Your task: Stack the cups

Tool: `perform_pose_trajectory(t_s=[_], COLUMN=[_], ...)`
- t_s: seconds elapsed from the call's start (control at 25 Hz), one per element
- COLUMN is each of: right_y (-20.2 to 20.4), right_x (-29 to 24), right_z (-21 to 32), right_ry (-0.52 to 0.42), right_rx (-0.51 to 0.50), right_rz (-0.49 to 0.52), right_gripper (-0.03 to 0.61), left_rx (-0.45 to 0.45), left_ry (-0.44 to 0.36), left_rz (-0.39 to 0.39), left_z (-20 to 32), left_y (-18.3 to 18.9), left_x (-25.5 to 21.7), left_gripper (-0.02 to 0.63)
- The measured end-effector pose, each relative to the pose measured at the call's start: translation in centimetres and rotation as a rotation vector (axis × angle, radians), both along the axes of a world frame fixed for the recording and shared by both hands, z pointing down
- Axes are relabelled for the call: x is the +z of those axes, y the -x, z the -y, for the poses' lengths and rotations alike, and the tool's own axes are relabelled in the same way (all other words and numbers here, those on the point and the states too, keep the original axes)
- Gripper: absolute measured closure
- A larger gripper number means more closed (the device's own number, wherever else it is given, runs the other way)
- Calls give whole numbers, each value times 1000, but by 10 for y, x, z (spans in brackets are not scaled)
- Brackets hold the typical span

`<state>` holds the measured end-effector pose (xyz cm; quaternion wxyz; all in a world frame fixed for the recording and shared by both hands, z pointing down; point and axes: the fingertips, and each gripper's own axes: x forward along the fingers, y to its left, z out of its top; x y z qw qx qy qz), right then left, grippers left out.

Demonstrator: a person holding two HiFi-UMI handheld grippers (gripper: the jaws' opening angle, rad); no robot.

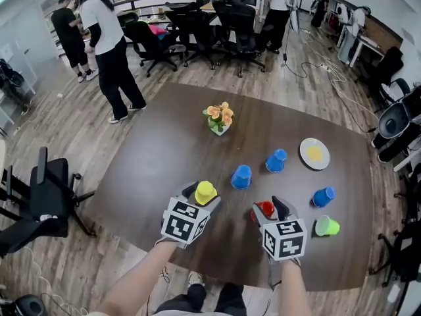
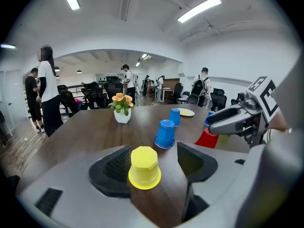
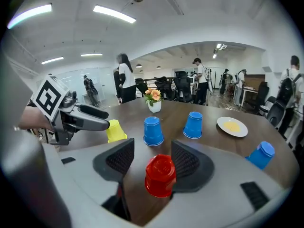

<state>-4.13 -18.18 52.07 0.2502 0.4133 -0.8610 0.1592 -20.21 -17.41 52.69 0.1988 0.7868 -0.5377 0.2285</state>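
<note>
An upside-down yellow cup (image 1: 205,192) (image 2: 144,167) stands on the brown table (image 1: 158,163) between the jaws of my left gripper (image 1: 204,196) (image 2: 152,159). It sits close to the left pad, with a gap to the right pad. An upside-down red cup (image 1: 266,209) (image 3: 160,175) stands between the jaws of my right gripper (image 1: 266,210) (image 3: 152,159), next to the right pad and clear of the left pad. Both grippers are open. Two upside-down blue cups (image 1: 241,176) (image 1: 276,160) stand further out. A third blue cup (image 1: 323,196) and a green cup (image 1: 326,226) lie on their sides at the right.
A flower pot (image 1: 219,119) stands mid-table, and a white plate (image 1: 314,153) with something yellow on it lies at the far right. Office chairs (image 1: 46,199) stand round the table. Two people (image 1: 108,45) stand at the back left.
</note>
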Motion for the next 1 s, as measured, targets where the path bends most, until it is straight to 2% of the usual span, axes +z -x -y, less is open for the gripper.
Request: perform_pose_trajectory(t_s=[0.28,0.36,0.4,0.48,0.72,1.0], right_y=[6,5,4,-1,-15,-35], right_x=[-6,-6,-6,-6,-8,-9], right_z=[0,0,0,0,-3,-8], right_ry=[-2,-2,-2,-4,-2,-3], right_rx=[27,36,42,60,109,150], right_rz=[36,37,37,39,58,64], right_gripper=[350,351,351,350,351,351], left_rx=[-8,-6,-4,4,89,183], left_ry=[66,76,77,71,45,56], left_rz=[28,37,41,42,32,22], left_z=[10,13,14,14,9,3], left_y=[16,18,18,16,-21,-70], left_x=[31,37,38,37,27,28], left_gripper=[308,341,387,394,393,393])
